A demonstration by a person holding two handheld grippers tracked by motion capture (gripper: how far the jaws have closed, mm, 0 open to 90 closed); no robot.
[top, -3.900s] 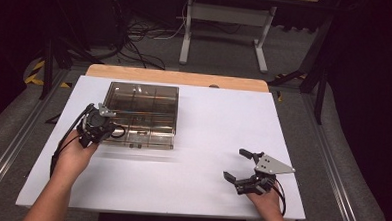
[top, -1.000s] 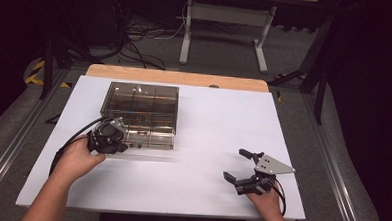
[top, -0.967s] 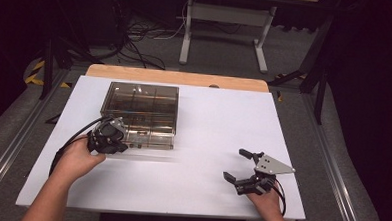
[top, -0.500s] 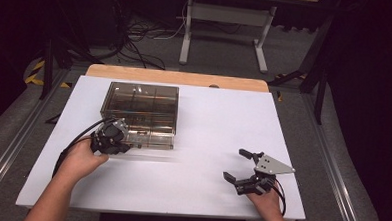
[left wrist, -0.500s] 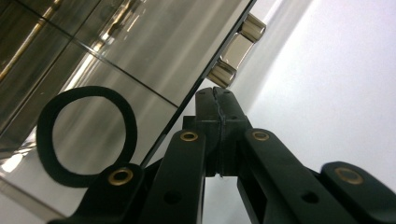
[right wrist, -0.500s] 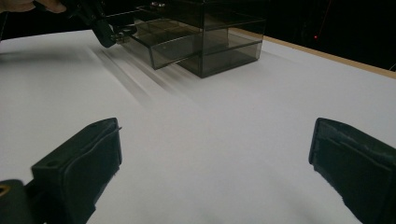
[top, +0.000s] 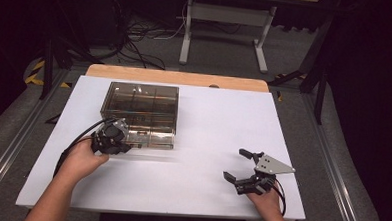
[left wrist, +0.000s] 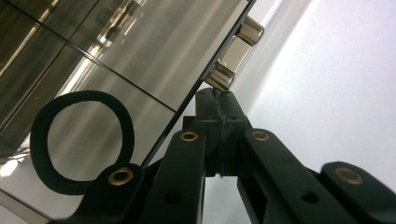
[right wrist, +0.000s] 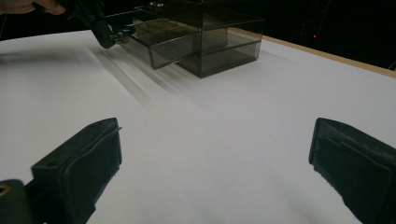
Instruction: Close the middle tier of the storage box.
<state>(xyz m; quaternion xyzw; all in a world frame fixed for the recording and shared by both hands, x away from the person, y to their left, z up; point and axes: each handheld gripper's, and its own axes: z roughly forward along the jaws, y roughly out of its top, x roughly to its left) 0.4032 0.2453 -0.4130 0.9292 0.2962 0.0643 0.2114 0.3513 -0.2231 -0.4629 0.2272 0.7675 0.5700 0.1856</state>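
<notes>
From above, your left hand-held gripper (top: pixel 113 138) sits at the near left corner of the smoky clear drawer box (top: pixel 140 113), which stands on the left half of the white worktop (top: pixel 203 126). Compared with about four seconds ago, you have brought this hand nearer to you and slightly to the right, from the box's left side to its front edge; the lowest drawer (top: pixel 145 138) now juts a little out of the box front. Your right hand-held gripper (top: pixel 240 168) lies where it was, near the right front corner of the worktop, well apart from the box, jaws spread.

The left gripper view gives you what the high view cannot: the left hand-held gripper (left wrist: pixel 216 95) has its two jaws pressed together, their tips just under the shiny metal handle (left wrist: pixel 234 55) on the edge of the dark see-through panel. Whether they pinch part of the handle you cannot tell. A black cable loop (left wrist: pixel 81 140) is reflected in the panel.

In the right gripper view, the right hand-held gripper (right wrist: pixel 215 154) has its jaws wide apart over bare worktop (right wrist: pixel 210 121). Far off, the box (right wrist: pixel 205 35) shows its lowest drawer (right wrist: pixel 163 39) pulled partly out, with your left hand-held gripper (right wrist: pixel 105 39) at the drawer's front.
</notes>
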